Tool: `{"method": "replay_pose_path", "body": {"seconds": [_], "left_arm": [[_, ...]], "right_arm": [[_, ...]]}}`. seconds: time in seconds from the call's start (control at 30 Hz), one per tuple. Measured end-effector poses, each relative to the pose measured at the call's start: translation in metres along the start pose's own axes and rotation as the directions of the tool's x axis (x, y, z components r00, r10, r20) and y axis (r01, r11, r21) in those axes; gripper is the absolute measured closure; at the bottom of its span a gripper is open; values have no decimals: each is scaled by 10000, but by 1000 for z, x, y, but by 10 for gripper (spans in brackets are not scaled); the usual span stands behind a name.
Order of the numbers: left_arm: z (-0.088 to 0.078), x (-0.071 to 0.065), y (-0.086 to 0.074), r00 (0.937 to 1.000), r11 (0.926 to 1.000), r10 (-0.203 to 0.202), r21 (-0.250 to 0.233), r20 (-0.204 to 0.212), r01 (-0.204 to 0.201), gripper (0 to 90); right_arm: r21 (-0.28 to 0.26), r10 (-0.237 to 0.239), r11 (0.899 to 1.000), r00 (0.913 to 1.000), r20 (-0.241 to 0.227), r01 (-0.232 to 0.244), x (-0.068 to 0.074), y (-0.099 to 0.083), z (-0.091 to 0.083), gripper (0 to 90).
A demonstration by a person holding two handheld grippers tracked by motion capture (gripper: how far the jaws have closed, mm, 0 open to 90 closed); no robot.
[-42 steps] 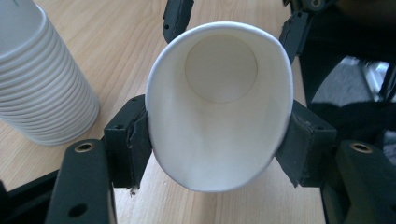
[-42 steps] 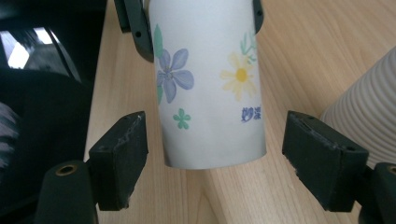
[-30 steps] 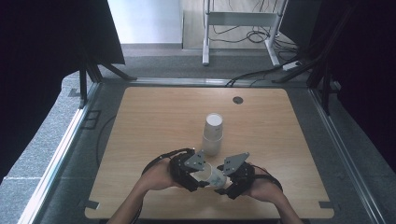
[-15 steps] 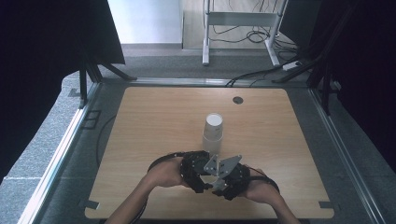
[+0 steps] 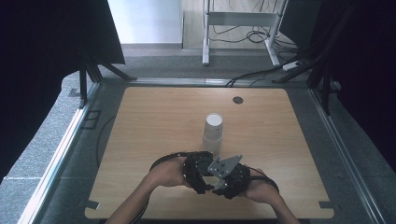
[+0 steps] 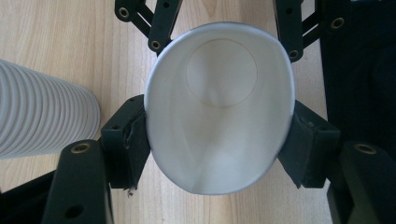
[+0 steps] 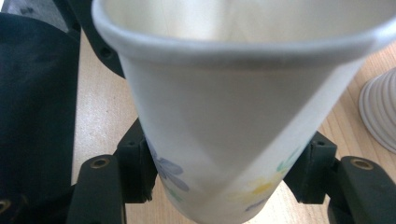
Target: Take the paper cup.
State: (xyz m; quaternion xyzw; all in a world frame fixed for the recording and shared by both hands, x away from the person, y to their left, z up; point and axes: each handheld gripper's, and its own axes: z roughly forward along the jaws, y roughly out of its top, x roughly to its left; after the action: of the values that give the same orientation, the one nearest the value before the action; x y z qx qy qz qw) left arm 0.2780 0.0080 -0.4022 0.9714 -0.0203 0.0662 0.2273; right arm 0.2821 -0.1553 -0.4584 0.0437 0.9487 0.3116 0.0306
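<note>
A white paper cup [image 6: 219, 116] with a flower print [image 7: 168, 168] is held between both grippers near the table's front edge. My left gripper [image 6: 219, 154] is shut on it near the rim and squeezes the mouth into an oval. My right gripper [image 7: 229, 172] is shut on the cup's lower part, and the cup's rim [image 7: 233, 42] lies across the top of that view. In the high view the left gripper [image 5: 196, 170] and right gripper [image 5: 231, 178] are pressed close together. An upside-down stack of ribbed white cups [image 5: 214, 127] stands just beyond them.
The cup stack [image 6: 42, 112] lies close beside the held cup, and its edge [image 7: 380, 112] appears to the right. A small dark disc [image 5: 238, 100] sits at the far side of the wooden table [image 5: 140, 140]. Cables and a metal stand [image 5: 238, 28] lie beyond.
The two hands have drawn together at the front of the table, so the grippers now sit side by side on the cup. The stack has not moved.
</note>
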Motion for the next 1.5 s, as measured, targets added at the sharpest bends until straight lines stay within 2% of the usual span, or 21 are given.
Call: {"method": "replay_pose_path", "body": {"seconds": [0.17,0.23,0.33,0.53,0.57,0.67,0.77,0.9,1.03,1.1,1.17,1.27,1.3,1.5], "left_arm": [[-4,1,-5,9991,9964,-423,-731,-23,421,272],[-7,2,-7,9978,9925,-654,-1043,-47,646,228],[-13,5,-11,9957,9825,-921,-1620,92,923,174],[-20,6,-19,9919,9533,-1237,-2740,286,1268,144],[-21,5,-21,9894,9443,-1404,-2954,367,1450,144],[-22,5,-27,9876,9290,-1509,-3355,425,1563,144],[-22,5,-32,9847,9074,-1668,-3830,499,1732,144],[-20,5,-37,9822,8827,-1772,-4311,629,1869,147],[-16,5,-39,9813,8753,-1818,-4444,633,1908,150],[-14,6,-40,9819,8770,-1794,-4425,603,1874,150],[-12,6,-39,9814,8744,-1823,-4464,609,1901,152],[-9,6,-38,9802,8675,-1880,-4574,624,1955,165],[-9,6,-38,9812,8693,-1843,-4564,573,1899,171],[-7,7,-38,9819,8650,-1805,-4661,566,1859,255]], "right_arm": [[-497,212,9985,9994,-265,-225,-2,-1,-3,363],[-701,265,9971,9992,-305,-285,-3,-2,-4,362],[-977,320,9946,9989,-333,-351,-3,-3,-6,362],[-1644,426,9852,9982,-424,-490,-4,-5,-9,359],[-1718,433,9839,9982,-409,-497,-5,-5,-9,359],[-2111,543,9754,9974,-464,-629,-6,-8,-9,358],[-2484,545,9665,9975,-459,-642,-7,-10,-9,357],[-2884,598,9549,9972,-458,-705,-7,-11,-7,357],[-3265,626,9422,9969,-470,-746,-7,-13,-5,357],[-3402,639,9373,9969,-455,-756,-7,-13,-5,357],[-3520,653,9326,9965,-527,-797,-7,-14,-5,357],[-3581,685,9300,9962,-542,-834,-7,-15,-4,357],[-3592,697,9294,9960,-552,-849,-7,-15,-3,357],[-3663,745,9260,9955,-593,-912,-8,-17,-3,357]]}}
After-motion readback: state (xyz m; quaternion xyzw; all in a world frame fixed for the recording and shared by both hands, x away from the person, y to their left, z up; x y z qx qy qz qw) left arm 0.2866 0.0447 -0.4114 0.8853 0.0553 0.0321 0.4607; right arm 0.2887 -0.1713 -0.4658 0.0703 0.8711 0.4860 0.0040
